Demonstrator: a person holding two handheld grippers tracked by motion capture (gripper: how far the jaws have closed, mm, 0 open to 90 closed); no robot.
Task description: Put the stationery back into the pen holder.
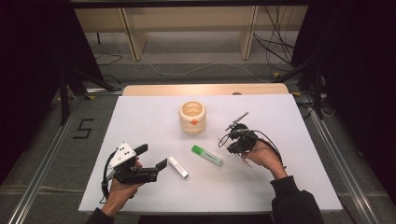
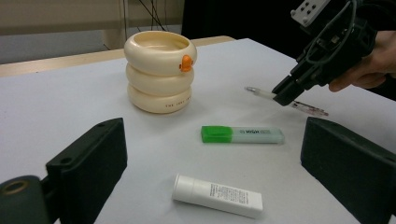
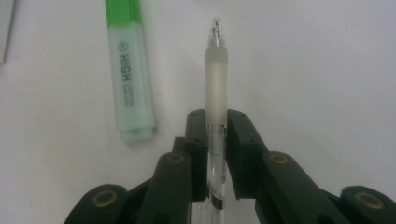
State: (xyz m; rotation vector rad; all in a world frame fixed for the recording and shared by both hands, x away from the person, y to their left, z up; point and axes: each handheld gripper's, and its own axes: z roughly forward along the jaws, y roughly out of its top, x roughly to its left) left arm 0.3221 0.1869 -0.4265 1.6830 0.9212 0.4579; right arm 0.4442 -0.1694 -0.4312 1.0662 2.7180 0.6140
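Note:
My right gripper (image 3: pixel 216 123) is shut on a clear pen (image 3: pixel 216 70), whose frosted grip and tip stick out past the jaws. In the left gripper view the right gripper (image 2: pixel 285 95) holds the pen (image 2: pixel 308 108) low over the white table, right of a green highlighter (image 2: pixel 242 134). The highlighter (image 1: pixel 207 155) lies flat mid-table, with a white tube (image 1: pixel 178 166) to its left. My left gripper (image 1: pixel 152 157) is open near the tube (image 2: pixel 217 195), jaws wide apart and holding nothing. A cream ringed cup (image 1: pixel 192 116) with an orange spot stands upright behind them.
The white tabletop (image 1: pixel 140 116) ends in a wooden strip (image 1: pixel 205 89) at the far side. Beyond it are floor cables and a wooden shelf frame. Metal rails run along both sides of the table.

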